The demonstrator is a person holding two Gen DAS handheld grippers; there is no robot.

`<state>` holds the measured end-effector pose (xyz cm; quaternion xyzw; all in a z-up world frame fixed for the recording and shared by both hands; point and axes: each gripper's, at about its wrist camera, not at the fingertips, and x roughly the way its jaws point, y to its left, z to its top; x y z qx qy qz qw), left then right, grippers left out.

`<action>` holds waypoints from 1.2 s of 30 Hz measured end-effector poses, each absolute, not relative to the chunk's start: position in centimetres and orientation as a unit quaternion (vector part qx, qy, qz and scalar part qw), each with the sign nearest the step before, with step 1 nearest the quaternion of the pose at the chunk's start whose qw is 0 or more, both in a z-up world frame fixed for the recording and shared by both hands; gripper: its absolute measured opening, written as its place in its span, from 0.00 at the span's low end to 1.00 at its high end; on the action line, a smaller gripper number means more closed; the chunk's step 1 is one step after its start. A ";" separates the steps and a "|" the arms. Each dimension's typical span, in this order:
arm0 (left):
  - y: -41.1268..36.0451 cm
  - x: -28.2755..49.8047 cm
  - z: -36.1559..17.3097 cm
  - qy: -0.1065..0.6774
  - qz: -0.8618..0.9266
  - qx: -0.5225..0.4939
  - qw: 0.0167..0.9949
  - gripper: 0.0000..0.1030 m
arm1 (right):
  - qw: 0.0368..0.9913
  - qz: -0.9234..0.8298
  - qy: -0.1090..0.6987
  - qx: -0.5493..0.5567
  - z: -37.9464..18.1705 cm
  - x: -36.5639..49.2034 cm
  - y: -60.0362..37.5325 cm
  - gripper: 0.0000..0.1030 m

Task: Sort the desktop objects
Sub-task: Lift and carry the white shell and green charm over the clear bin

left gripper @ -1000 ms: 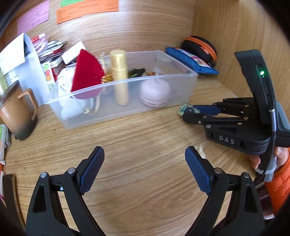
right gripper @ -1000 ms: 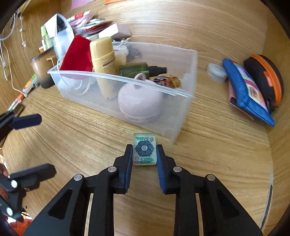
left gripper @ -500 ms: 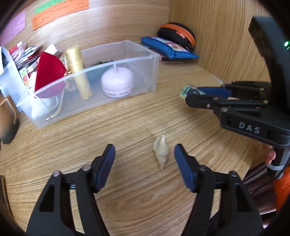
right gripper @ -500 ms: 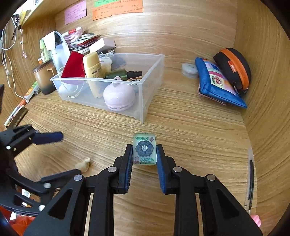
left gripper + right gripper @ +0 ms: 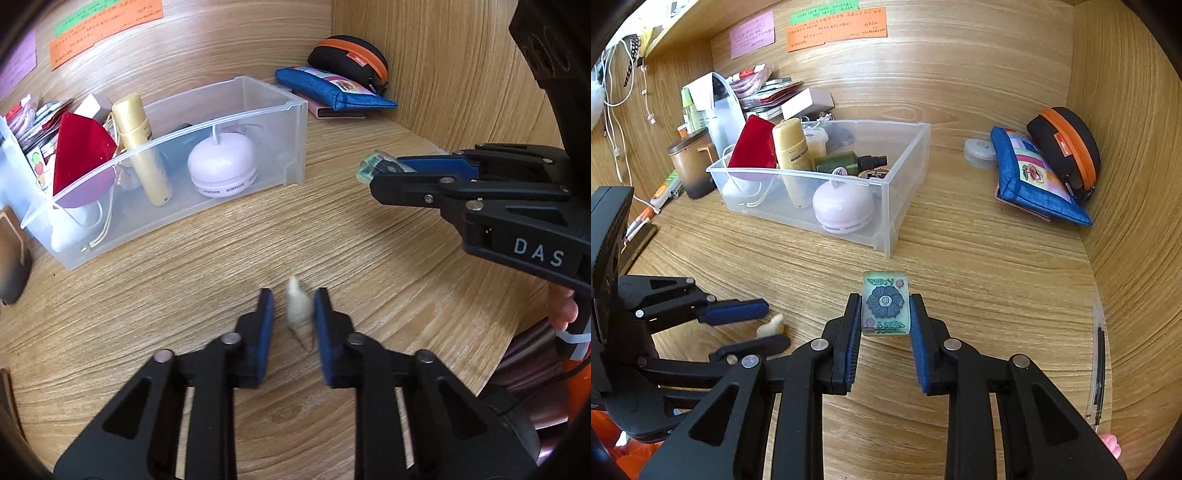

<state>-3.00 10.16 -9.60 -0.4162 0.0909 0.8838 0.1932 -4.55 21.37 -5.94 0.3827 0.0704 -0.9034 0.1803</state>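
Cream spiral shell (image 5: pixel 300 314) lies on the wood; green flower-printed tile (image 5: pixel 885 303), seemingly translucent, held flat.

Matt wood-grain counter (image 5: pixel 979 258); clear, frosted plastic bin (image 5: pixel 908 177); glossy, perhaps resin tile (image 5: pixel 885 303); chalky shell (image 5: pixel 300 314); blue cloth pouch (image 5: pixel 1030 181).

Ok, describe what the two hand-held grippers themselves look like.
Both are matte black plastic linkages with silver rivets and blue rubber finger pads. The right hand-held gripper carries white "DAS" lettering on its body, with an orange sleeve behind it. The left hand-held gripper shows no lettering in these views.
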 end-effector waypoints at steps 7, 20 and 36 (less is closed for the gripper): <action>9.6 -3.1 -9.6 0.099 0.889 -0.411 0.174 0.14 | 0.191 -0.904 0.072 0.376 -5.4 -4.4 20.7 0.22; 6.2 -4.3 -7.1 0.097 0.911 -0.380 0.128 0.14 | 0.216 -0.907 0.079 0.353 -3.5 -4.6 18.7 0.22; 0.6 -6.8 -2.1 0.074 0.933 -0.340 0.092 0.14 | 0.237 -0.914 0.079 0.321 -0.8 -6.2 16.5 0.22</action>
